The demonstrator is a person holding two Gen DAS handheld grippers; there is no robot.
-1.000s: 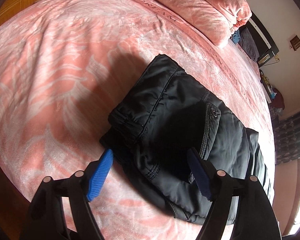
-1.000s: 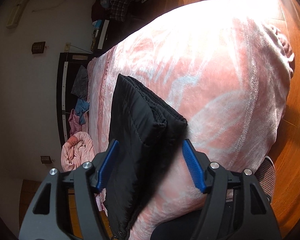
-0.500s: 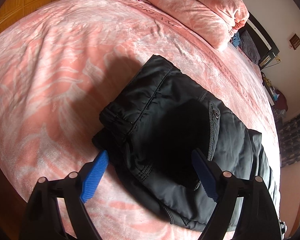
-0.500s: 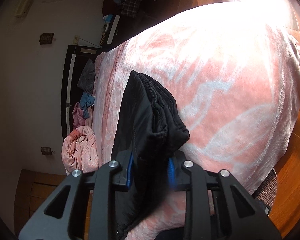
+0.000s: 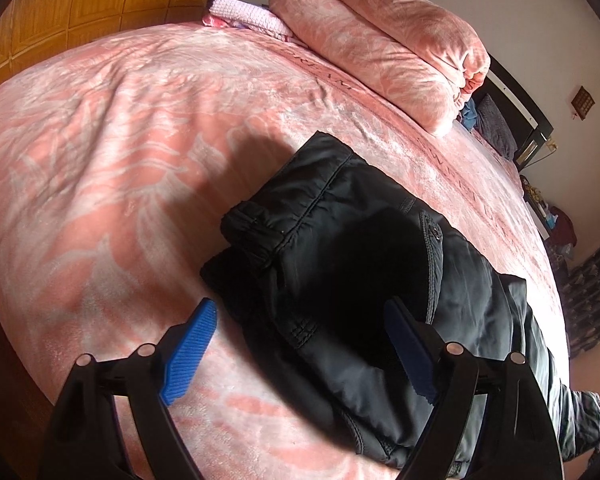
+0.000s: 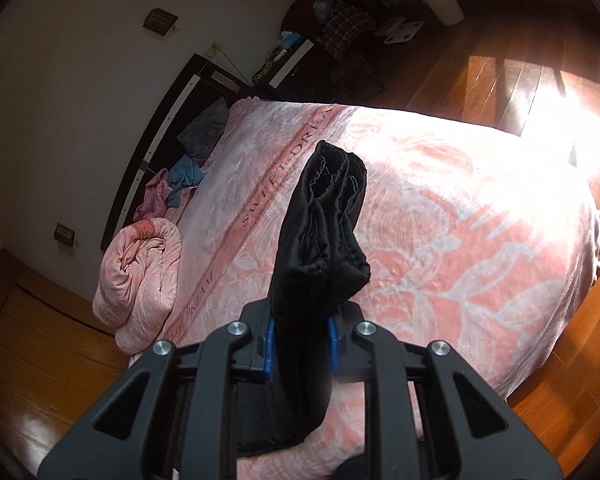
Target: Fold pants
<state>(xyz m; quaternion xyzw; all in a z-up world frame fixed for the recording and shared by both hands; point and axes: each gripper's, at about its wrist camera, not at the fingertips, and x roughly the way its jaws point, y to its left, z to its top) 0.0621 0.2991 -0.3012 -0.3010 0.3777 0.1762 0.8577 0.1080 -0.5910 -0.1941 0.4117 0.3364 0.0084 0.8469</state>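
Black padded pants (image 5: 352,264) lie on a pink bedspread, waistband end toward the left wrist camera. My left gripper (image 5: 300,344) hovers open just above that end, its blue pads either side of the cloth without pressing it. In the right wrist view the leg-cuff end of the pants (image 6: 324,236) stands up, bunched and lifted off the bed. My right gripper (image 6: 299,340) is shut on it, jaws still closing, blue pads squeezing the cloth from both sides. The stretch of pants below the right gripper is hidden.
A rolled pink blanket (image 5: 388,44) and a pink knitted cloth (image 5: 246,18) lie at the head of the bed (image 5: 112,128). Loose clothes (image 6: 184,176) sit by the dark headboard (image 6: 168,120). Wooden floor (image 6: 480,76) surrounds the bed; a white bin (image 6: 440,2) stands far off.
My right gripper closed on the cuff end of the pants, rolled, and lifted it off the bed. My left gripper opened slightly wider and shifted a little over the waistband end.
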